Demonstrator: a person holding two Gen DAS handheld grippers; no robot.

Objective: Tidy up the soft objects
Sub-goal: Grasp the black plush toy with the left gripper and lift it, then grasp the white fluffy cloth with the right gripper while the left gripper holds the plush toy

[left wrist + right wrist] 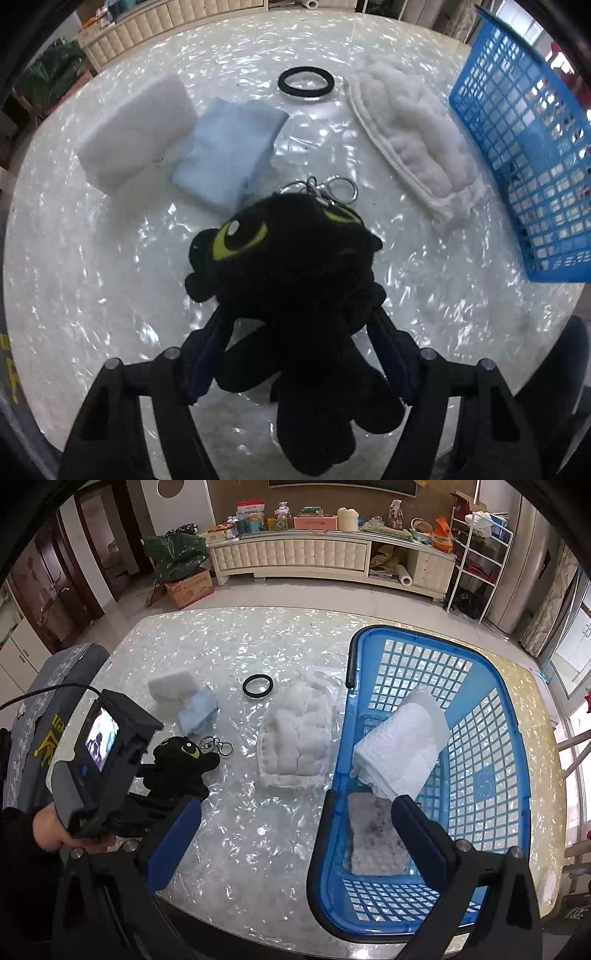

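Note:
My left gripper (299, 317) is shut on a black plush dragon (291, 280) with green eyes and a metal keyring (332, 188), at the table's left side; the dragon also shows in the right wrist view (181, 764). My right gripper (295, 808) is open and empty above the near rim of the blue basket (509, 738), which holds a folded white cloth (399, 753). On the table lie a white fluffy pad (295, 742), a light blue cloth (197, 710), a white sponge block (171, 685) and a black hair band (258, 686).
The table (236, 842) has a glossy pearl-white top. The basket stands at its right side. A grey chair (55, 686) is at the left edge. A sideboard (295, 557) and a shelf rack stand far behind.

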